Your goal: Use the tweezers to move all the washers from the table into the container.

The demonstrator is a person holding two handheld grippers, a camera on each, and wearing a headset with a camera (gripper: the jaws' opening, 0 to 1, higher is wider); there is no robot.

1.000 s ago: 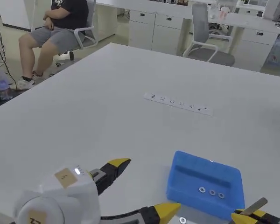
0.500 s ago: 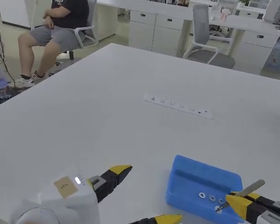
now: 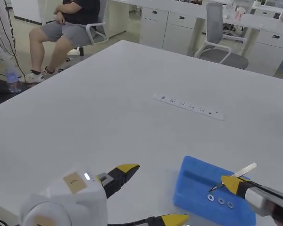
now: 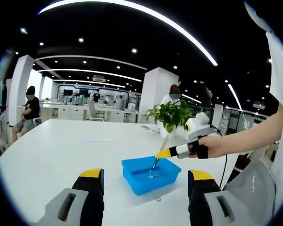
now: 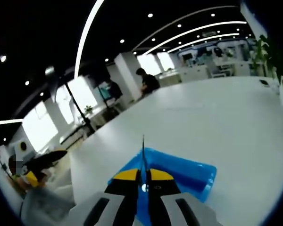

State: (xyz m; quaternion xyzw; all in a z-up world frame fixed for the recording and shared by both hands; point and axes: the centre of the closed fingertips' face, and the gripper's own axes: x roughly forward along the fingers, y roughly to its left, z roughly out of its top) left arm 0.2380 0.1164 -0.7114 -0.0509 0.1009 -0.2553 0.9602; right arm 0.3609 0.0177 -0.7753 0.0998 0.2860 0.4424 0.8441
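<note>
Head view: right tongs [image 3: 231,184] clamped on tweezers [image 3: 244,169], tip over blue container [image 3: 191,165], beside three washers [image 3: 220,201]; whether tip carries one, cannot tell. Beside it, left tongs [image 3: 153,193] apart, idle. Loose washer [image 4: 158,199] on table [image 3: 108,108] at container's near side. Keep tip low, inside walls, before release.

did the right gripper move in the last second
Yes: the right gripper with the tweezers came from the near edge of the blue container to over its inside.

Head view above, both gripper views low, share the container [image 3: 191,170].
</note>
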